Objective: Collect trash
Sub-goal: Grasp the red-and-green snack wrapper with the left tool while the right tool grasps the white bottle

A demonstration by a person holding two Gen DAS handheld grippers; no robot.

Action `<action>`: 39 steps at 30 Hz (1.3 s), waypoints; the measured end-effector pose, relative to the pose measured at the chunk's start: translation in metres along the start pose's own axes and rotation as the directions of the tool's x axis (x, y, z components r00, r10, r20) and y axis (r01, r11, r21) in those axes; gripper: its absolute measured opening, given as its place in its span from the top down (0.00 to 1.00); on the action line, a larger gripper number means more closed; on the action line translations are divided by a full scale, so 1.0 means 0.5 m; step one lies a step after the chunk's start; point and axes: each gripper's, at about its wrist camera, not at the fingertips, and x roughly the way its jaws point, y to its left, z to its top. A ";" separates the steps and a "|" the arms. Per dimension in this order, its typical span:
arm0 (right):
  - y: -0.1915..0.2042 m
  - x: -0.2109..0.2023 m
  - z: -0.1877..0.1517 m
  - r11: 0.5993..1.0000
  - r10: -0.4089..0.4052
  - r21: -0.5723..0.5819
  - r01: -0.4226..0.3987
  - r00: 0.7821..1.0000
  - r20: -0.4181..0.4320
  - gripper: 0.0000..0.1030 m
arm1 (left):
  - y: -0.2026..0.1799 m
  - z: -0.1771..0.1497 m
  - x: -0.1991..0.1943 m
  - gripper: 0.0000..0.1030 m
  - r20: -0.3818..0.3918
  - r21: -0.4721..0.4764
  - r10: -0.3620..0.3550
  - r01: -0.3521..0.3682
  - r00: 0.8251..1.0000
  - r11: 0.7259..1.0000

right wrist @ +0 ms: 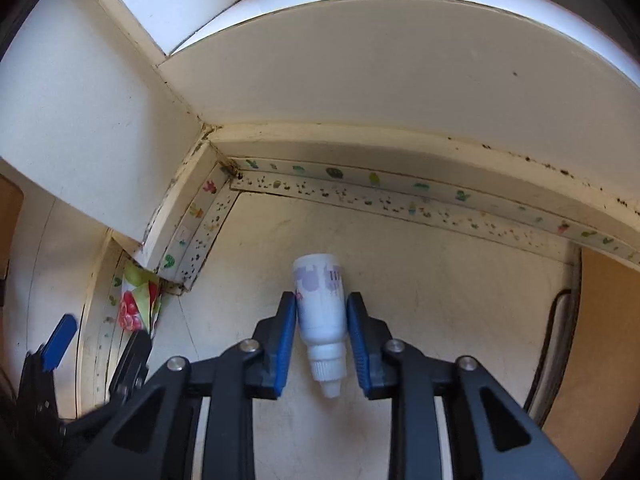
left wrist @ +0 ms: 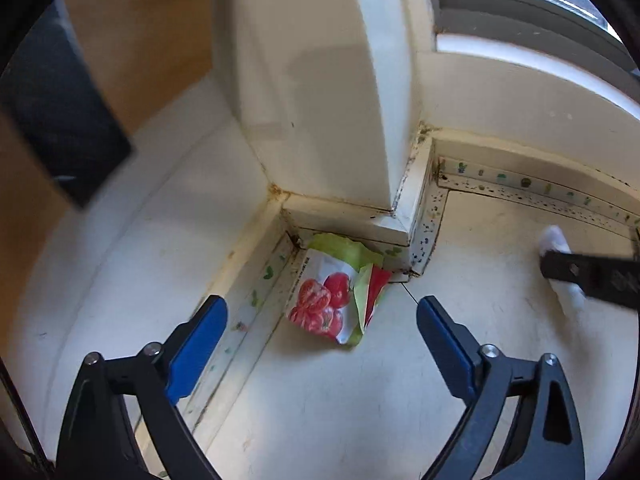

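A crumpled green and white wrapper with red fruit point(left wrist: 334, 300) lies on the white surface in the corner under a wall column. My left gripper point(left wrist: 322, 312) is open, its blue pads on either side just short of the wrapper. The wrapper also shows in the right wrist view point(right wrist: 138, 300), with the left gripper point(right wrist: 100, 340) near it. A small white bottle point(right wrist: 322, 312) lies between the blue pads of my right gripper point(right wrist: 322, 308); the left pad touches it, the right pad stands just beside it. In the left wrist view the bottle point(left wrist: 560, 268) and right gripper point(left wrist: 592, 280) show at the far right.
A white wall column point(left wrist: 320, 100) juts out above the wrapper. Patterned tape strips point(right wrist: 400, 196) run along the stained wall base. A window ledge point(left wrist: 520, 60) lies behind. Brown wood panels point(right wrist: 600, 340) and a dark cable point(right wrist: 552, 340) stand at the right.
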 end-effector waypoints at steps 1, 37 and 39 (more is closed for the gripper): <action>-0.005 -0.002 -0.007 1.000 0.011 0.006 -0.011 1.000 0.000 0.75 | 0.000 0.003 0.008 0.12 -0.008 -0.004 -0.001 0.001 1.000 1.000; -0.047 -0.097 -0.103 0.979 0.192 0.050 -0.196 0.979 0.069 0.76 | -0.057 -0.019 0.053 0.76 -0.066 -0.014 0.070 -0.071 0.995 0.997; -0.045 -0.102 -0.108 0.978 0.199 0.047 -0.202 0.978 0.067 0.76 | -0.058 -0.025 0.042 0.83 -0.067 -0.026 0.066 -0.068 0.996 0.997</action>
